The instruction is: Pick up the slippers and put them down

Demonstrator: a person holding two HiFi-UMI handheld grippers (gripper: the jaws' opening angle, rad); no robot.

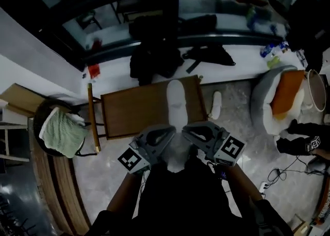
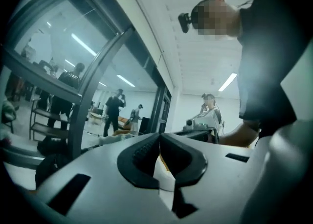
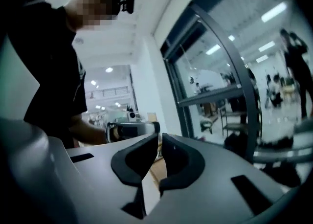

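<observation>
Centrally, long plain white slipper [image 1: 175, 103], left gripper [image 1: 169, 136] and right gripper [image 1: 186, 135] tight on its sides.

Head view dim and murky, corners near black. The white slipper [image 1: 176, 101] and pale floor [image 1: 237, 127] take what light there is. Ceiling strip lights [image 2: 229, 82] feed both gripper views: brighter, with a cool cast. Glass [image 3: 230, 56] throws back streaks of lamp. Heavy fisheye bending, dark rim all round. Figures beyond the glass soft, grainy.
</observation>
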